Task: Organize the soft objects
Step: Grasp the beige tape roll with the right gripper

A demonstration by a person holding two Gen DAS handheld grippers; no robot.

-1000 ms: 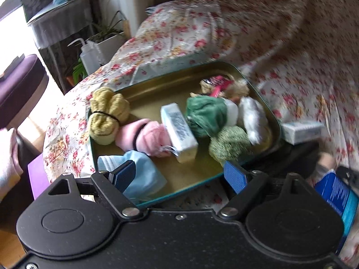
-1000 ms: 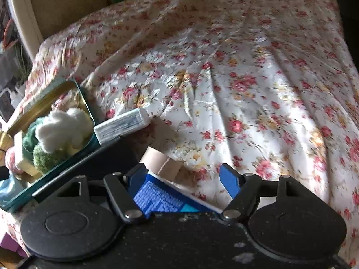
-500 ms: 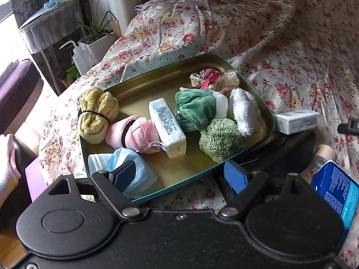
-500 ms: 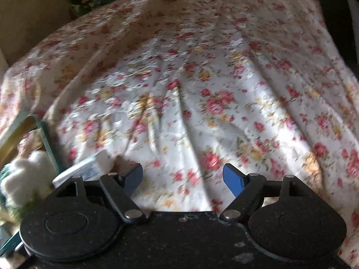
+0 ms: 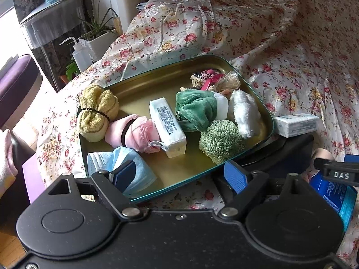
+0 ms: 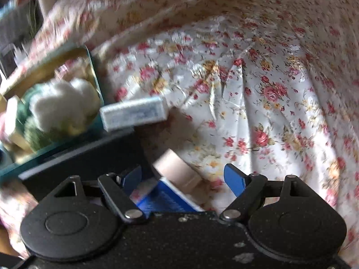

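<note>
A gold tray with a teal rim (image 5: pixel 139 92) sits on the floral bedspread. It holds a yellow rolled towel (image 5: pixel 96 112), a pink cloth (image 5: pixel 134 134), a tissue pack (image 5: pixel 167 126), a green plush (image 5: pixel 195 109), a green mesh scrubber (image 5: pixel 221 141), a white fluffy pad (image 5: pixel 243 112) and a blue face mask (image 5: pixel 125 165). My left gripper (image 5: pixel 179 174) hovers open over the tray's near edge, empty. My right gripper (image 6: pixel 184 177) stands open above a blue pack (image 6: pixel 166 195) and a beige roll (image 6: pixel 177 170), its pads touching neither. A second tissue pack (image 6: pixel 134 113) lies beside the tray (image 6: pixel 96 71).
A black case (image 5: pixel 280 152) lies under the tray's right corner. The right gripper's tip (image 5: pixel 336 172) shows at the right edge of the left wrist view. Left of the bed stand a purple stool (image 5: pixel 15 85), a wash bottle (image 5: pixel 80 56) and a potted plant (image 5: pixel 98 33).
The right wrist view swung from the open bedspread back down and left to the blue pack, roll and tray, and it is blurred. Its jaws stand slightly wider. The left gripper stayed put.
</note>
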